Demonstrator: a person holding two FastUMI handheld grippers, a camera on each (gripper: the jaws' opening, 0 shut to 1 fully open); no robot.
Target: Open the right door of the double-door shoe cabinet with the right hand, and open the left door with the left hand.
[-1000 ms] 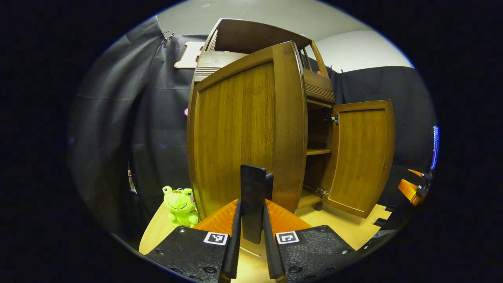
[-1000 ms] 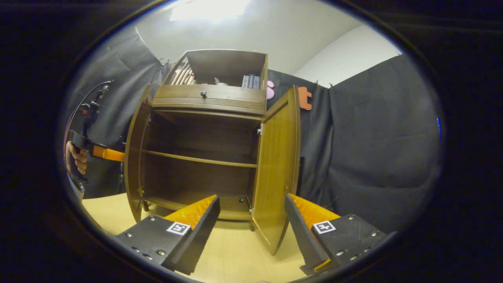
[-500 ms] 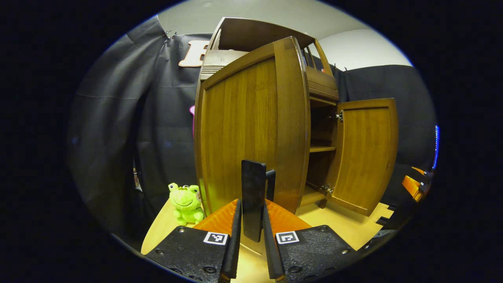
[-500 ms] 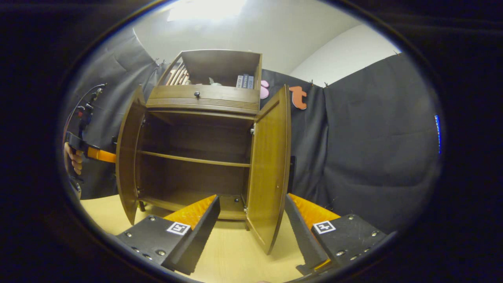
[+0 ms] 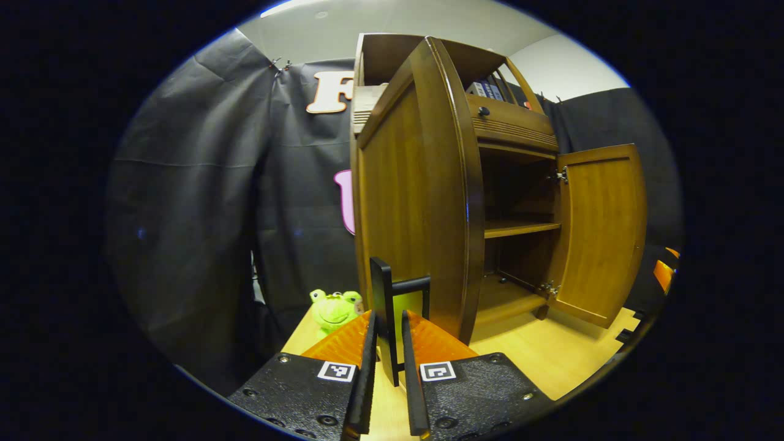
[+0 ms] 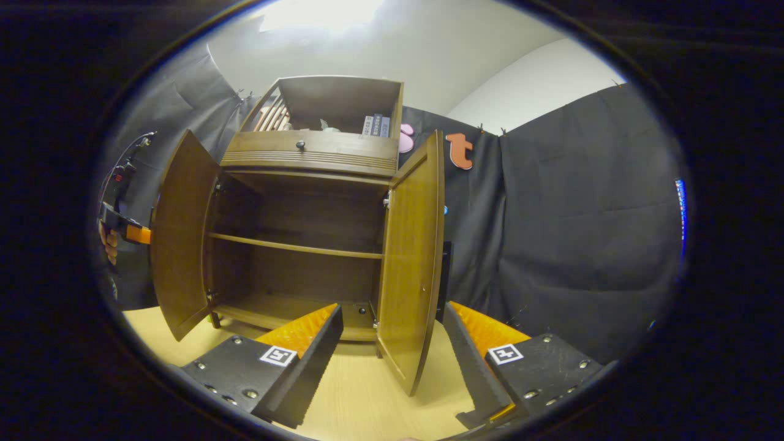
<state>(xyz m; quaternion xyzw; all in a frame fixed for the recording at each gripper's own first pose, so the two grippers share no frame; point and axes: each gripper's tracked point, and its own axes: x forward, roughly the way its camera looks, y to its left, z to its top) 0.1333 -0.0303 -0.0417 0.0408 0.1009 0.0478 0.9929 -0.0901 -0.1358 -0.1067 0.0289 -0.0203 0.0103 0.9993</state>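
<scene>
We note the left door (image 5: 422,190) has swung wider off the shoe cabinet (image 6: 318,153), left gripper (image 5: 386,343) clamped narrow on its handle (image 5: 383,306); right door (image 6: 409,257) stands open, right gripper (image 6: 392,361) wide and empty.

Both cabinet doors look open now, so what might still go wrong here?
The left gripper grips the black bar handle of the brown wooden left door; swinging further could push that door toward the green frog plush. The open right gripper straddles the brown wooden right door and might bump its edge.
</scene>
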